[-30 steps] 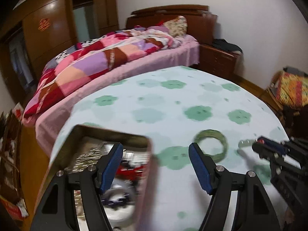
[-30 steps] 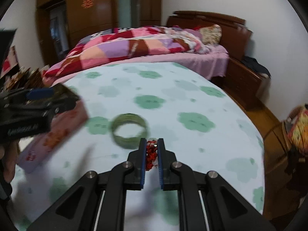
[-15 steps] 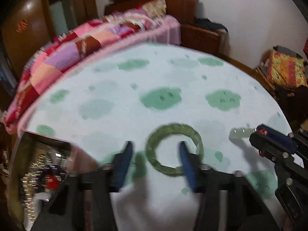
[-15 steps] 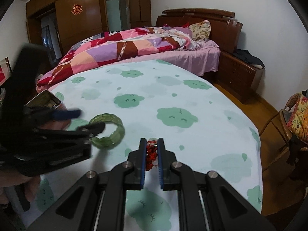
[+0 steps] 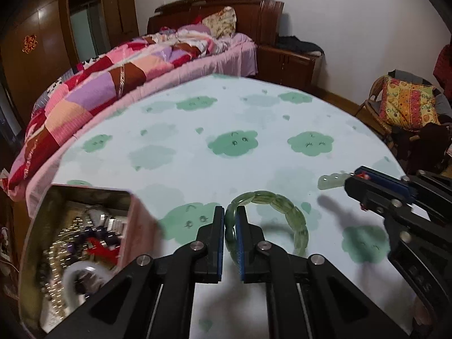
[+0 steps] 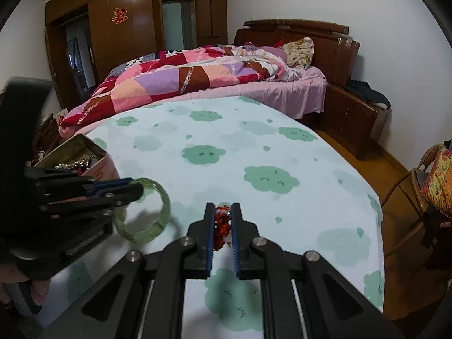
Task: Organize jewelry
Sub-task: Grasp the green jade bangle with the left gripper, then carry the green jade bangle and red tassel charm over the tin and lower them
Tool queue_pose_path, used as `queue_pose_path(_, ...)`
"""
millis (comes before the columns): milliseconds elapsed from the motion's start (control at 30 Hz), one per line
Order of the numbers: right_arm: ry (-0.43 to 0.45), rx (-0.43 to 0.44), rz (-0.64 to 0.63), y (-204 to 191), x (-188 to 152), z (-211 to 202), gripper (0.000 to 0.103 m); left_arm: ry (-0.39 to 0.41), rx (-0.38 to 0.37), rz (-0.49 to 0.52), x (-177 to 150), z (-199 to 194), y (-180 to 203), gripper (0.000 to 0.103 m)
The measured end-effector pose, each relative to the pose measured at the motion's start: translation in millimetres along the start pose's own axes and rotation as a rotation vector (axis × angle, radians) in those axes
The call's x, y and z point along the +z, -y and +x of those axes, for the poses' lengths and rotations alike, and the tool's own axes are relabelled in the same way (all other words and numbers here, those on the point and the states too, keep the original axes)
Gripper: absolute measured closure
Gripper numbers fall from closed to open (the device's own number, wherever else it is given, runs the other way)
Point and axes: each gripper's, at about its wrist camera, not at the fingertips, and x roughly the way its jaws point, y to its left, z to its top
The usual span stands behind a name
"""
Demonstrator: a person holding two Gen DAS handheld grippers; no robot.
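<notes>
**Green bangle pinched at the table's near edge**

The round table [image 5: 254, 118], under a pale cloth printed with green clouds, fills the middle of both views, and everything else can be placed from it. Beyond its far edge lies a bed [image 6: 197, 79] with a patchwork quilt; off its right side stands a wicker chair [image 5: 406, 107] with a bright cushion.

On the table's near left edge sits an open tin [image 5: 84, 243], pink-sided and full of jumbled chains and beads (too blurred to sort out piece by piece).

Just right of the tin, near the table's front, the green bangle [image 5: 285, 209] is caught by its left rim in the left gripper [image 5: 232, 217], whose jaws are closing on it, the blue pads pressing either side of the rim. The rest of the ring juts out to the right of the pads.

Further right over the table, the right gripper [image 6: 223, 212] is clamped narrow on a small red beaded piece [image 6: 221, 223], with a pale green piece [image 5: 330, 181] showing past its tip.
</notes>
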Motion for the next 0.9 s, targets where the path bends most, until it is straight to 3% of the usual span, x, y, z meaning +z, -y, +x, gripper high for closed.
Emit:
queue_pose_path(433,0.028,0.029,-0.069,-44.0,10.1,-15.9,0.090,0.101,-0.006,-0.089,-13.1,-68.5,-43.8,0.096)
queue_pose_path(900,0.070,0.124,-0.203,-112.8,37.1,-19.4,0.091,0.145,0.084,-0.239,-30.3,-102.7,-119.2,0.096)
